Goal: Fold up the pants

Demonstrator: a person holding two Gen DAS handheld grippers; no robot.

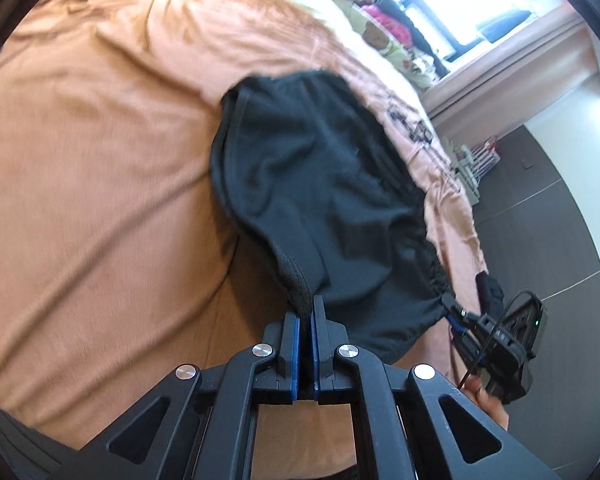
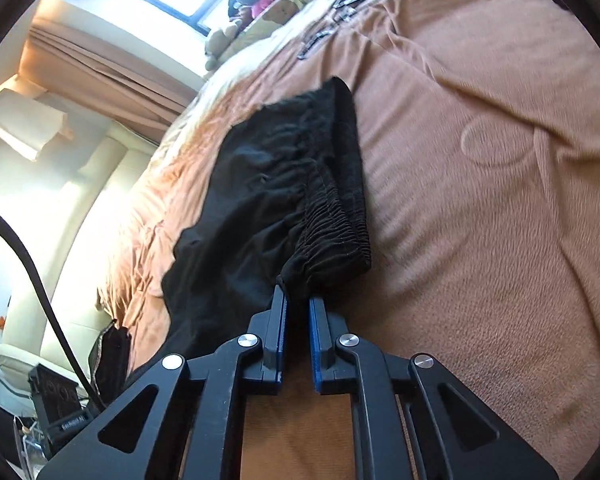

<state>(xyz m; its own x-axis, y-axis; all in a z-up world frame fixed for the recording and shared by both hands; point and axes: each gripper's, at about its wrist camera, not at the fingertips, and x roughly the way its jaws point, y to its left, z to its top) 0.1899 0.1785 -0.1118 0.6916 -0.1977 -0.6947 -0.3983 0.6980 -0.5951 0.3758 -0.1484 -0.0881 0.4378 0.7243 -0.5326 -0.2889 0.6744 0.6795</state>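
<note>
Nearest the lens, left gripper [image 1: 307, 306] pinched tight on a hem corner of the black pants [image 1: 320, 200]; right gripper [image 2: 298, 300] narrowed onto the gathered elastic waistband [image 2: 332, 224], cloth bunched between its blue pads. Pants strung between the two claws, the far part lying on the orange bedspread [image 1: 92, 180], well apart from the toys by the window. Likely light, limp and a little stretchy, sagging wherever unsupported: best gripped at hem and waistband corners, held taut while laid over.

Right gripper [image 2: 298, 300] seemingly clamped on black pants [image 2: 268, 184] waistband
</note>
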